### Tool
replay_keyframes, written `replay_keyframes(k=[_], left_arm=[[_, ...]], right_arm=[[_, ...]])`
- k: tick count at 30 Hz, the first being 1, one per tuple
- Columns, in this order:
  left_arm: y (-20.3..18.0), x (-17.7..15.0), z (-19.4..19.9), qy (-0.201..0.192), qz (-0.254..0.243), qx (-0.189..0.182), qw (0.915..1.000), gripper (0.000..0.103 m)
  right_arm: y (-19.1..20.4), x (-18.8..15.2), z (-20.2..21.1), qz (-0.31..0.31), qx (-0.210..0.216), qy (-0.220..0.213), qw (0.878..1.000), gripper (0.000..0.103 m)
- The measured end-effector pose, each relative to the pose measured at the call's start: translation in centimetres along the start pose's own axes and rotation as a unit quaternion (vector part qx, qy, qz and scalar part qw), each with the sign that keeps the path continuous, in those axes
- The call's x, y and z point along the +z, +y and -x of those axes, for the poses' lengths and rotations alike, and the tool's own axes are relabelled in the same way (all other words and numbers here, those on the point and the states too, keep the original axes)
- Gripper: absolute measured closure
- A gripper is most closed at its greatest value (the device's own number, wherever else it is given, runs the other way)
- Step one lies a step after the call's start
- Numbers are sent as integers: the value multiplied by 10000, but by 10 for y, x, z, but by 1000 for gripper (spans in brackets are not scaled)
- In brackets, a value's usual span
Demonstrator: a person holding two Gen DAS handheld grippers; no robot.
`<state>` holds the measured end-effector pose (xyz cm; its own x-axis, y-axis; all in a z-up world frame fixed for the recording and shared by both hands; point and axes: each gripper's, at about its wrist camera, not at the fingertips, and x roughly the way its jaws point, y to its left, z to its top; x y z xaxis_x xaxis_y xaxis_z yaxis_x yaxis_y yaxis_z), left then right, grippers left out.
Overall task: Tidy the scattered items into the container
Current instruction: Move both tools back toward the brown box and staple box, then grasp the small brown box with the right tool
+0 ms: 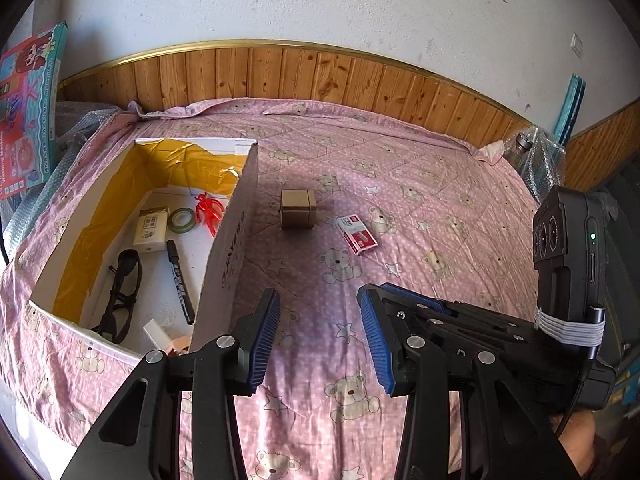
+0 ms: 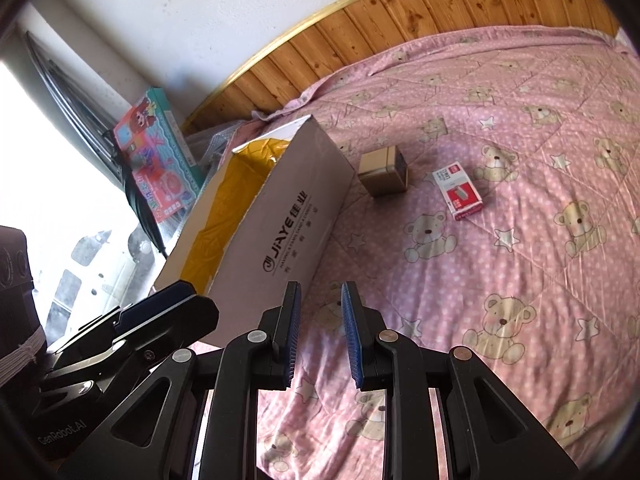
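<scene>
A: Nearest the lens, the left gripper (image 1: 318, 336) with black arms and ribbed blue pads, spread wide, nothing between them, hanging above the pink quilted bedspread printed with teddy bears and stars (image 1: 420, 184).

B: And close on its right side, the right gripper (image 2: 320, 336), same black-and-blue build, pads parted by a narrower gap, also pinching nothing. Seen from the left wrist as a black body crossing low on the right (image 1: 472, 320).

A: Off to the left, the open white cardboard box lined with yellow tape (image 1: 236, 240), resting on the bedspread. Printed lettering on its long outer wall, plain from the right wrist (image 2: 280, 224).

B: Already inside: black-framed glasses (image 1: 122, 296), a black marker pen (image 1: 180, 280), a white rectangular packet (image 1: 150, 228), a green roll of tape (image 1: 182, 219), a small red plastic piece (image 1: 208, 210). Down in the near corner, something white and something pinkish, too cut off to name.

A: Still out on the bedspread, two things. A small brown cardboard cube (image 1: 298, 208), just beside the box's long wall, not touching as far as can be told.

B: Then a flat red-and-white small carton (image 1: 357, 235), near the cube on its right, lying face up, apart from it.

A: Both ahead of the grippers, well clear of the pads.

B: Behind it all, a wooden plank headboard with a brass-coloured rim (image 1: 320, 76) under a white wall; a colourful toy box (image 1: 30, 112) leaning at far left.
</scene>
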<state>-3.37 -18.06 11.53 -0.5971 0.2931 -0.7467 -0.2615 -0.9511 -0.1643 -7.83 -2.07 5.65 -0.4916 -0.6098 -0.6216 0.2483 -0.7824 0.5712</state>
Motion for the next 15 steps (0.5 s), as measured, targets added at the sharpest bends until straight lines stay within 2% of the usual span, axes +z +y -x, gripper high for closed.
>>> replay_keyframes(k=[3,8,15], left_arm=[[-1,0,-13,141,21,-5,9999,58],[5,1,-28,294,198,-47,9994,57],[12,9,-36,334,351,-91,9988,57]], right_arm=[[-13,3,-6,-111,-70,31,9999,79],[-21,18,-25,-173,-201,37,9996,66],[-19,54,-69,58,-490,43,9988,56]])
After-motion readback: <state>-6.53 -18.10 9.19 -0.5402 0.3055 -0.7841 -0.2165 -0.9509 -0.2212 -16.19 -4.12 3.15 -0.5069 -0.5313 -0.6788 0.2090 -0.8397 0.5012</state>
